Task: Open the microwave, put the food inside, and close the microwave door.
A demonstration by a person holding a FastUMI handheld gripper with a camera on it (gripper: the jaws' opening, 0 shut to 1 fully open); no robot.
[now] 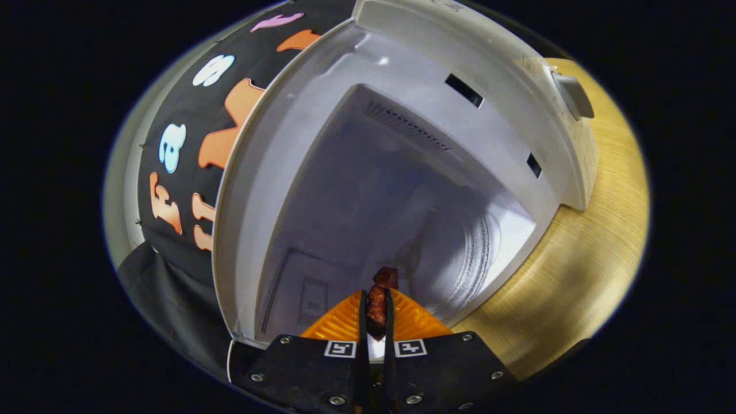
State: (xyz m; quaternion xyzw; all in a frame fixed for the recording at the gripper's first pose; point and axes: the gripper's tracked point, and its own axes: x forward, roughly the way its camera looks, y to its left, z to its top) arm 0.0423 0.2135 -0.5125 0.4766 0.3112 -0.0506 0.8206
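Gripper (376,313) clamped on the food (379,302), a small dark reddish-brown chunk, both fingers pressing its sides, top end poking out past the tips. Food sits at the mouth of the microwave (402,75), just ahead of the open cavity (374,201); w/ fisheye distortion can't tell if it's already past the sill. Cavity interior pale, vent holes on back wall and left wall. Microwave stands on a wooden table (586,253), control knob (575,95) on its right front.
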